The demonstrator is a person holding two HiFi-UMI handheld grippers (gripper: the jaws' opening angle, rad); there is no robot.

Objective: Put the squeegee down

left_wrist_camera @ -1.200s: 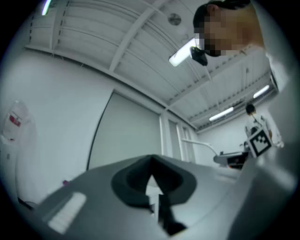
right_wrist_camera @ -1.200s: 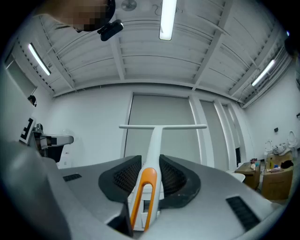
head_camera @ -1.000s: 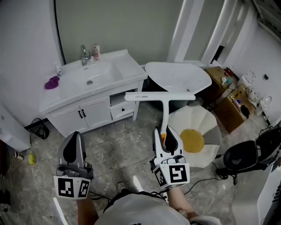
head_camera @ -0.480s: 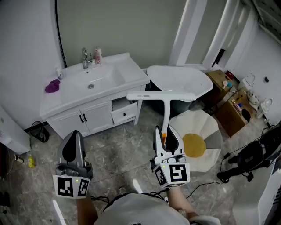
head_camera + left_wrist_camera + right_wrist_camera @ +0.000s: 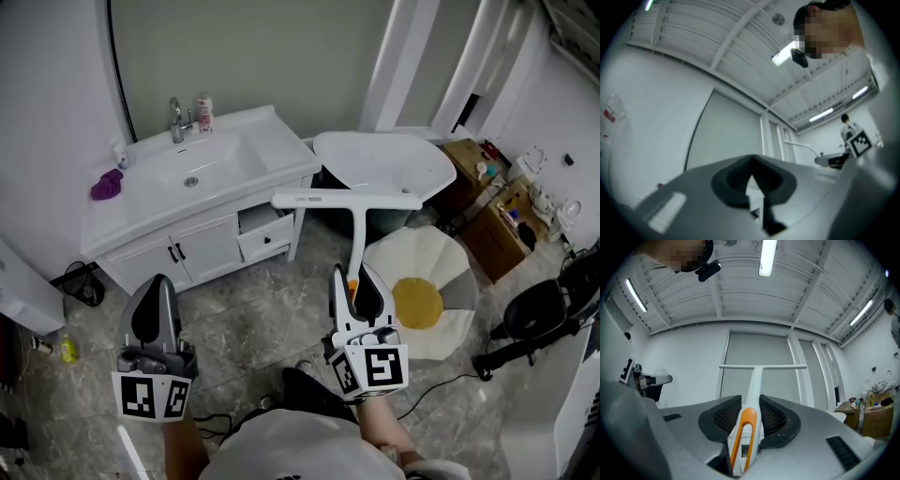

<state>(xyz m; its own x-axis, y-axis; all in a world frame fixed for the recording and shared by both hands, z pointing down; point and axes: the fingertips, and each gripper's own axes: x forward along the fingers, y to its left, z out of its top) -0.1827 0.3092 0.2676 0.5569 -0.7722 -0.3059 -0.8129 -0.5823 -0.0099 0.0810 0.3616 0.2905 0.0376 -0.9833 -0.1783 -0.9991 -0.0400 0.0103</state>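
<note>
White squeegee point(image 5: 356, 230) clamped in right hand-held gripper point(image 5: 357, 283), blade near vanity point(image 5: 202, 239) corner; left hand-held gripper point(image 5: 156, 289) closed.

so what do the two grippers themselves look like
The left gripper and right gripper match: pale grey tapered jaws lined with black pads. Behind each sits a white cube printed with black square markers. The person wears a white top.
</note>
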